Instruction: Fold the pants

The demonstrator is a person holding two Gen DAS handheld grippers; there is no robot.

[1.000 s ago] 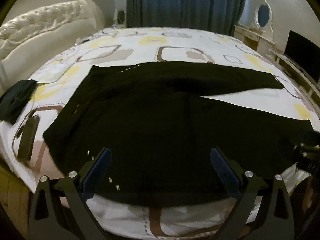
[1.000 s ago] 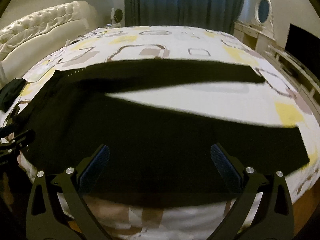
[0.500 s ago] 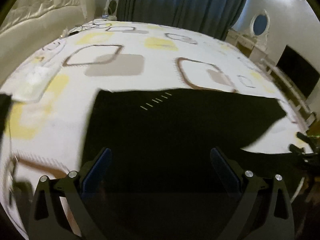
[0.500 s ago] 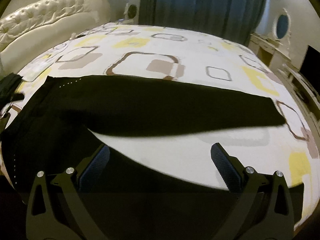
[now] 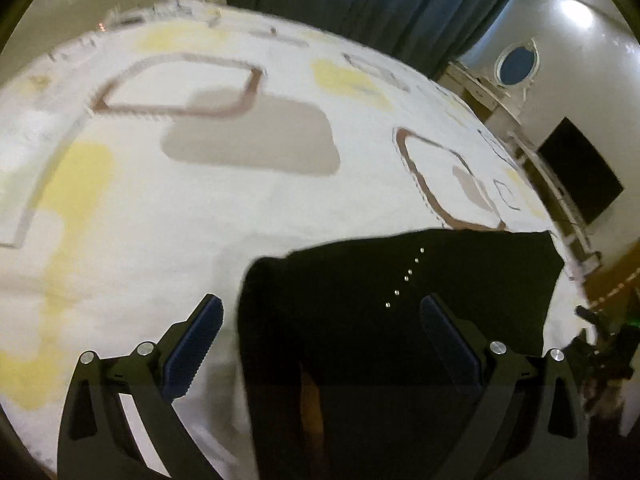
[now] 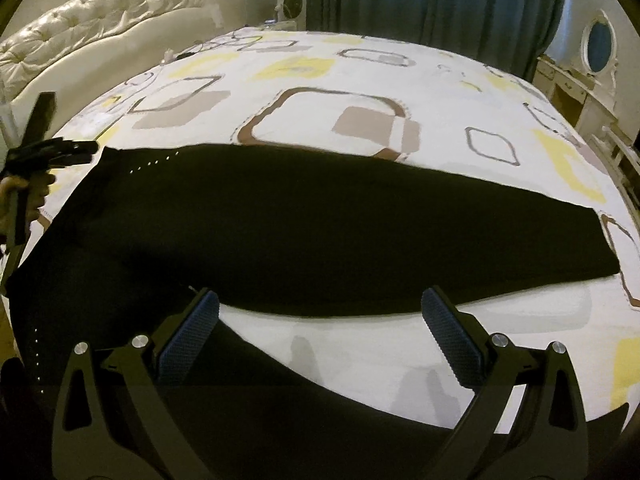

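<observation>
Black pants (image 6: 304,224) lie spread flat on the bed, waist at the left, both legs running right in a V. A row of small silver studs (image 6: 154,164) marks the waist. My right gripper (image 6: 320,332) is open and empty, hovering over the gap between the two legs. My left gripper (image 5: 320,336) is open and empty above the far waist corner of the pants (image 5: 400,300). The left gripper also shows at the left edge of the right wrist view (image 6: 52,152).
The bed (image 6: 360,64) has a white cover with yellow and brown squares. A tufted cream headboard (image 6: 100,28) is at the back left, blue curtains (image 6: 432,0) behind, a dresser with an oval mirror (image 6: 596,48) and a dark TV (image 5: 580,172) to the right.
Both grippers have moved forward over the bed. The left one swung left toward the waist corner; the right one came closer over the pant legs. Both stayed open.
</observation>
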